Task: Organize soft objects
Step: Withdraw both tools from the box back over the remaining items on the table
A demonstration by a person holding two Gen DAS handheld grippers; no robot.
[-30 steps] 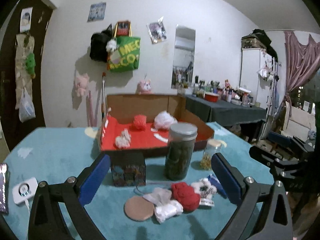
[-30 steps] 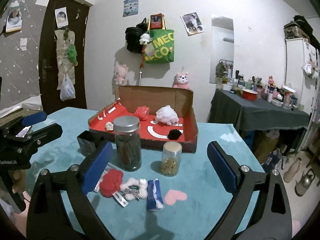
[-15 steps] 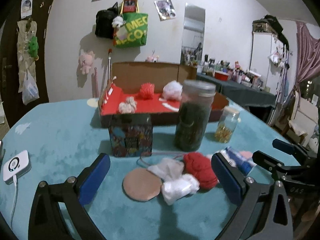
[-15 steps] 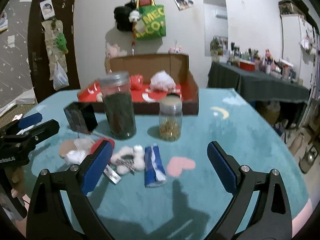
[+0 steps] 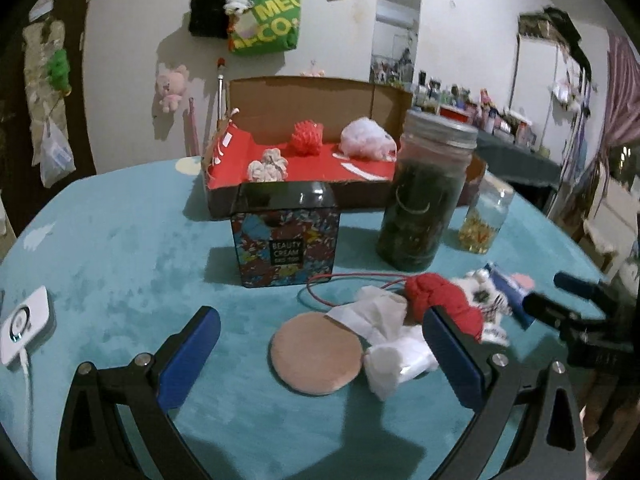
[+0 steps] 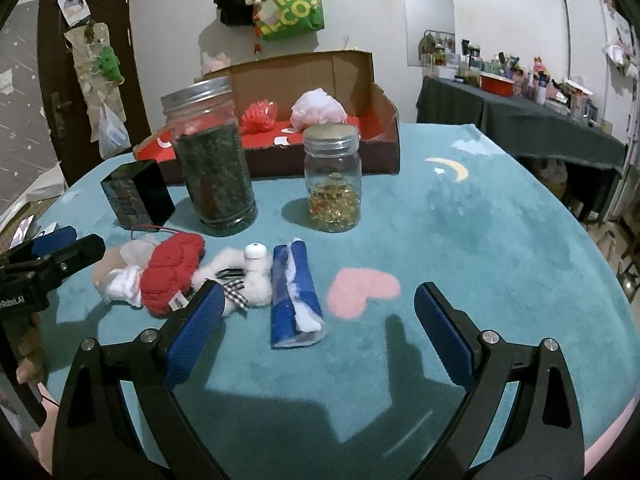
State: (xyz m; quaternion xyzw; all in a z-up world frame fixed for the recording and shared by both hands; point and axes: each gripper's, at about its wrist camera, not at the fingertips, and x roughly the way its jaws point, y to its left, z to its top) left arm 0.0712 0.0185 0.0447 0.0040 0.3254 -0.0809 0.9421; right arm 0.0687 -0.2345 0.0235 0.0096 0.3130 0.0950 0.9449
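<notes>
Over the last second both of your grippers have dropped and closed in on the pile of soft things at the front of the table; the jars and the box, which sat lower in both views, now ride high in the frame. That reads as the approach to the next pick, with nothing taken yet.

Your left gripper (image 5: 320,354) has its jaws wide apart and empty, and the round tan pad (image 5: 316,358) lies between them, bottom centre of the left view. Just right of it are the white cloth (image 5: 384,320) and the red knit piece (image 5: 440,300), touching one another. Your right gripper (image 6: 316,336) is likewise spread and empty. The blue roll (image 6: 296,292) lies between its fingers in the lower middle of the right view, with the white plush (image 6: 244,280) just left of it, beside the left finger.

The box (image 5: 320,98), red inside, stands at upper centre behind the jars and already holds a red puff (image 5: 307,138), a pale pink puff (image 5: 368,140) and a small white one (image 5: 268,166). So my guess is that the pile goes there, and five or so pieces are left.

The table (image 6: 500,240) has a teal plush cover printed with a moon and a heart; soft pieces may cling to its nap. The tall dark jar (image 6: 212,160), the small jar (image 6: 332,184) and the tin (image 5: 286,236) stand between pile and box, so lift clear of them. The room is dim, with a green bag (image 6: 292,0) on the wall at top centre and a cluttered dark side table (image 6: 520,116) at the right.
</notes>
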